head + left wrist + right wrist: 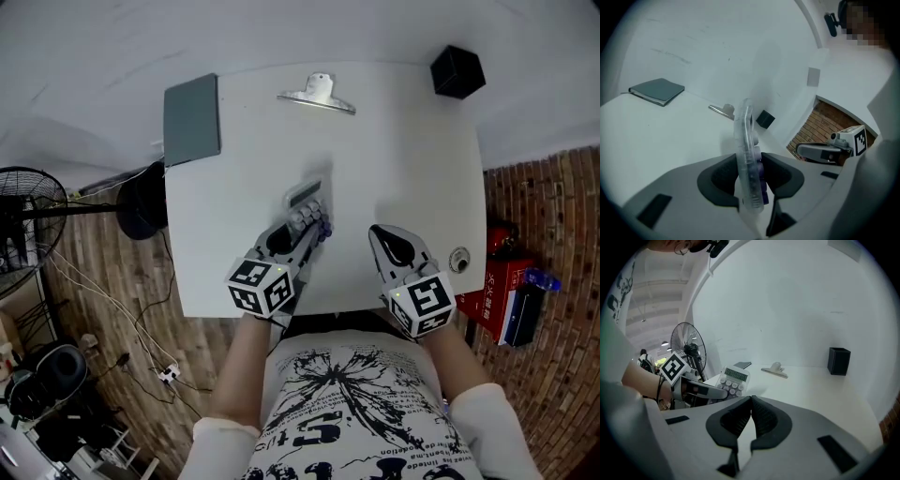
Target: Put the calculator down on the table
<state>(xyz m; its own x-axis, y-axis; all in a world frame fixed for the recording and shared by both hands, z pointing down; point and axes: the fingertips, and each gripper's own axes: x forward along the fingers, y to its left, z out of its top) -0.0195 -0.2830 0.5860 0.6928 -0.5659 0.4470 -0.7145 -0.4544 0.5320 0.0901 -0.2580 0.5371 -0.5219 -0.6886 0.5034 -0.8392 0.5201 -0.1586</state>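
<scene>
Near the front edge of the surface [403,150], the calculator [304,200] is gripped, tilted and low, by the left hand-held gripper [307,228]. Laying flat and release are judged outstanding. The right hand-held gripper [377,234] is closed, empty.

The calculator [749,159] is showing a clear, glossy plastic casing. The table [403,159] is presenting smooth and matt. The clip [319,92] at its far edge is gleaming like metal.

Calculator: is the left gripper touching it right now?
Touching. The left gripper view shows the calculator edge-on inside the left gripper, with both pads pressed against its sides.
</scene>
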